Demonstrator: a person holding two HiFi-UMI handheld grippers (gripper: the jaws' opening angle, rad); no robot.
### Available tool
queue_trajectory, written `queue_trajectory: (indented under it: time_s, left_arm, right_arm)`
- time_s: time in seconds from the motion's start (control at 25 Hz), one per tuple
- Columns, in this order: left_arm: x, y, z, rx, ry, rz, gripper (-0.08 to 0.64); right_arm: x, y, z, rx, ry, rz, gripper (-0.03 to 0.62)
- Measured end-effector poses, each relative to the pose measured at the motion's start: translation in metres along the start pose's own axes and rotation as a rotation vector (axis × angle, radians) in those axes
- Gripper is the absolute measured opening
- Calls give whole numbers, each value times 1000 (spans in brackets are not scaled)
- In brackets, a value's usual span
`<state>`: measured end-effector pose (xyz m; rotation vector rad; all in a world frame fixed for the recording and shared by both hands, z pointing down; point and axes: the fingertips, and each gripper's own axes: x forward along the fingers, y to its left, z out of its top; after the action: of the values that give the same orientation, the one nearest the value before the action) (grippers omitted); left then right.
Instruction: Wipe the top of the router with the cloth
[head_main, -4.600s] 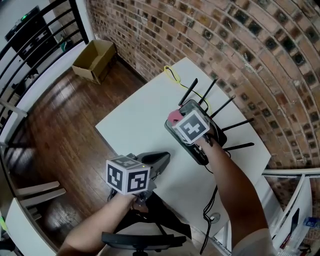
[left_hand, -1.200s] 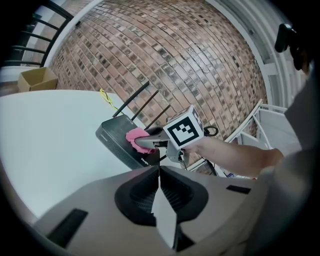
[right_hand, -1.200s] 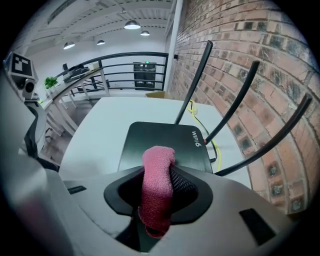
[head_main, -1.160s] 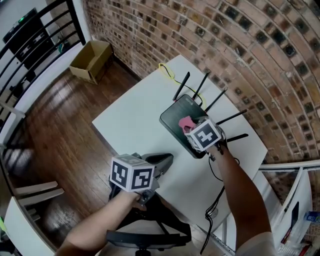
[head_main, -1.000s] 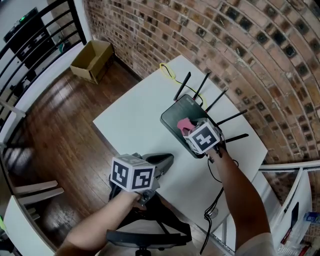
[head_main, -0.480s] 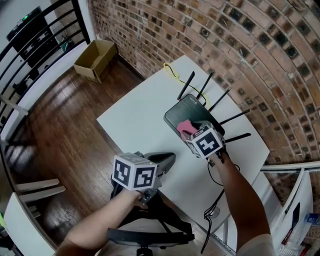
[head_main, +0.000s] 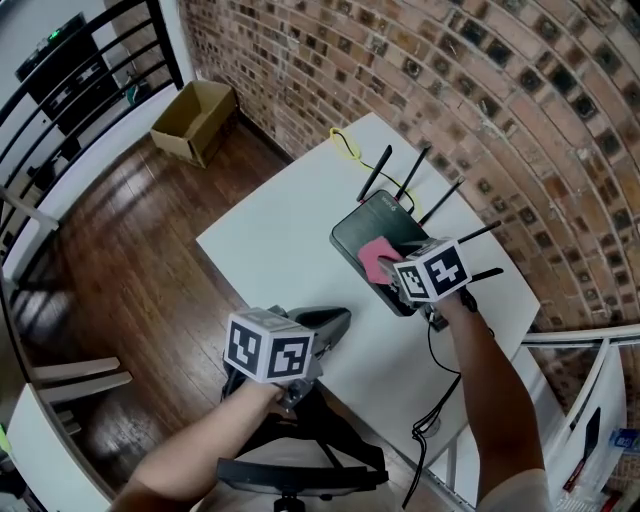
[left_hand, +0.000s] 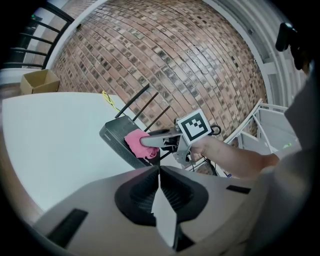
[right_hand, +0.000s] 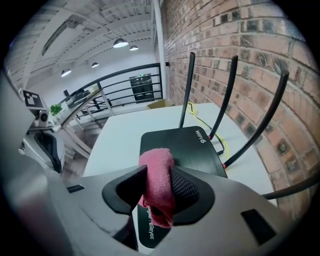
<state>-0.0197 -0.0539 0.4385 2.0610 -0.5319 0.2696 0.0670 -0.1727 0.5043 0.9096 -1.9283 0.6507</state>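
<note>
White table (head_main: 275, 255), black router (head_main: 362, 228) on it, yellow cable (head_main: 345, 147) at far corner

The cloth (head_main: 375, 260) is pink, the router (head_main: 353, 234) black, the table (head_main: 270, 250) white.

The table (head_main: 270, 250) lies bare and open to the left of the router (head_main: 365, 225), from far corner to near edge, with free approach from the floor side. Behind the router its antennas (right_hand: 187, 90) fan up and outward towards the brick wall (head_main: 480, 90), which runs close along the table's far side and leaves little room there. A yellow cable (head_main: 343, 148) loops at the far corner. The right gripper (head_main: 388, 268) fills the space over the router's near end, its jaws just opened wider with the cloth (head_main: 372, 258) between them. The left gripper (head_main: 335, 320) hovers at the near edge, well apart.
</note>
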Motion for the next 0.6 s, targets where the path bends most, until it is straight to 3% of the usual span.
queue_trajectory:
  time_s: [0.2,0.6]
  left_arm:
    - [0,1,-2,-5,3,1,17]
    - [0,-2,-3,-14,-1,-11,17]
  right_arm:
    - [9,-3,-7,39,32,-3,146]
    - [12,14,-8,-115,38,-37,112]
